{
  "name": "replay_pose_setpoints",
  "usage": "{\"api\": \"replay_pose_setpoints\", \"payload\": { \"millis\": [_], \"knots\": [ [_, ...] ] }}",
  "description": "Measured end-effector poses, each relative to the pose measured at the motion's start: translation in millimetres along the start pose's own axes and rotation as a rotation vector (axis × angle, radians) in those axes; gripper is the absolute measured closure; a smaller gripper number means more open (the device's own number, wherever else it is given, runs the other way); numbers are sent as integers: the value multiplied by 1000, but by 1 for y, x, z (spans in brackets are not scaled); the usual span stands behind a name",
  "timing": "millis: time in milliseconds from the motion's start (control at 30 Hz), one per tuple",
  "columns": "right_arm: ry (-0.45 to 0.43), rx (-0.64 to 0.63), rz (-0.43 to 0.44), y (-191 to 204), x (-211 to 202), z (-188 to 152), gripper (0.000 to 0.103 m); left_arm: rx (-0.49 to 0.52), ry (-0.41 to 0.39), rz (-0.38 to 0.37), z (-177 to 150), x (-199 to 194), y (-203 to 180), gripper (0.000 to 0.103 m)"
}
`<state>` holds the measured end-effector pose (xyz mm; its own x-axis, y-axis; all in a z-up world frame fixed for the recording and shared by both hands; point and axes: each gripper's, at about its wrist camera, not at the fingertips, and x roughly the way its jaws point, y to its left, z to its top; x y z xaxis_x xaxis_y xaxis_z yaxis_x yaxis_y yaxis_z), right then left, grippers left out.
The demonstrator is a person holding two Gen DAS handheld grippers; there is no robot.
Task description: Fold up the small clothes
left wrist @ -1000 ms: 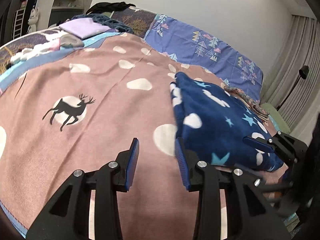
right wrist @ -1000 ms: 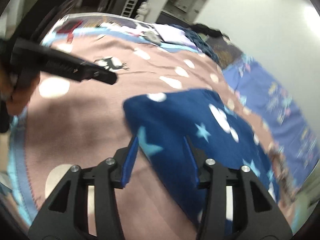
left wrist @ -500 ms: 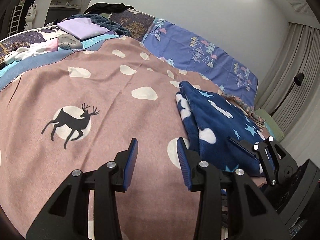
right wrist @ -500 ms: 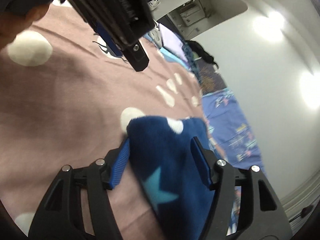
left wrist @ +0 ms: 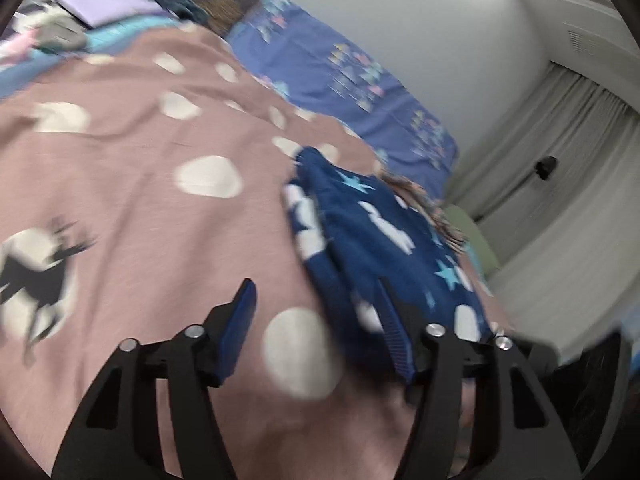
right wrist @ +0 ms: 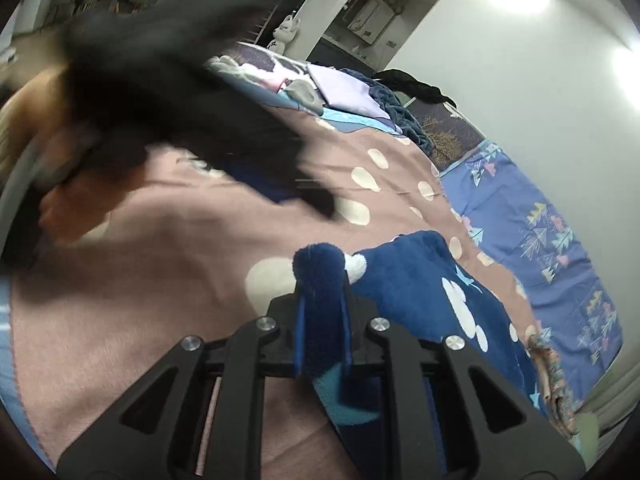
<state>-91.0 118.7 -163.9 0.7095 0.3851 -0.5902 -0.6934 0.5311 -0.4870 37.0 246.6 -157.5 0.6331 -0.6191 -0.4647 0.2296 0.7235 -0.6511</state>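
A dark blue fleece garment (left wrist: 384, 236) with white clouds and light blue stars lies on a pink blanket (left wrist: 140, 184) on a bed. My left gripper (left wrist: 320, 300) hovers over its near left edge with jaws opening; the garment's edge lies between them, and whether the blurred right pad touches it I cannot tell. In the right wrist view my right gripper (right wrist: 322, 284) is shut on a bunched corner of the blue garment (right wrist: 420, 276), which sticks up between the pads. The left gripper (right wrist: 224, 136), held in a hand, shows as a dark blur at upper left.
The pink blanket (right wrist: 160, 264) carries white spots and a deer print (left wrist: 36, 280). A blue patterned sheet (left wrist: 340, 68) lies beyond it. Folded lilac cloth (right wrist: 344, 88) and other clothes pile at the far end. Grey curtains (left wrist: 560, 184) hang at right.
My right gripper has shut on the garment's near corner, which was loose between its jaws before. My left gripper swung right toward the garment and its jaws widened.
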Motion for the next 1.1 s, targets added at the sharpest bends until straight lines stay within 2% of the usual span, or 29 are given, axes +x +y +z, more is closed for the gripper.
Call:
{"api": "replay_pose_setpoints", "payload": {
  "millis": [67, 200, 233, 267, 333, 367, 433, 500, 533, 600, 667, 733, 800, 900, 1000, 1100],
  "knots": [
    [7, 7, 4, 0, 4, 0, 89, -52, 84, -78, 21, 37, 11, 31],
    [11, 7, -4, 0, 4, 4, 89, -154, 179, -124, 46, 108, 29, 31],
    [13, 12, -5, -1, 4, 6, 89, -162, 174, -119, 51, 121, 31, 44],
    [11, 26, -6, -2, 1, 8, 89, -161, 153, -100, 59, 131, 30, 78],
    [-7, 89, -6, -10, -6, 14, 89, -184, 130, -137, 70, 134, 28, 81],
    [-10, 120, 2, -14, -6, 16, 89, -158, 99, -165, 75, 129, 23, 82],
    [28, 139, 26, -10, 8, 14, 89, -56, 57, -149, 78, 125, 13, 82],
    [125, 126, 70, 6, 36, 4, 88, -23, 95, -38, 67, 141, 22, 82],
    [150, 136, 75, 9, 42, 1, 87, -26, 108, -12, 59, 147, 30, 80],
    [139, 136, 68, 12, 39, -2, 83, -105, 77, -107, 56, 141, 48, 79],
    [126, 169, 122, 7, 30, 0, 77, -81, 70, -75, 55, 137, 46, 74],
    [125, 203, 158, 1, 23, -3, 76, -48, 67, -42, 55, 137, 40, 72],
    [114, 231, 152, -4, 14, -9, 76, -29, 65, -21, 54, 135, 37, 70],
    [131, 271, 135, -11, 11, -15, 74, -36, 74, -37, 56, 136, 41, 67],
    [146, 256, 112, -6, 16, -15, 68, -39, 76, -39, 57, 137, 43, 67],
    [145, 229, 98, 1, 18, -13, 67, -36, 74, -36, 57, 138, 44, 67]
  ]
}}
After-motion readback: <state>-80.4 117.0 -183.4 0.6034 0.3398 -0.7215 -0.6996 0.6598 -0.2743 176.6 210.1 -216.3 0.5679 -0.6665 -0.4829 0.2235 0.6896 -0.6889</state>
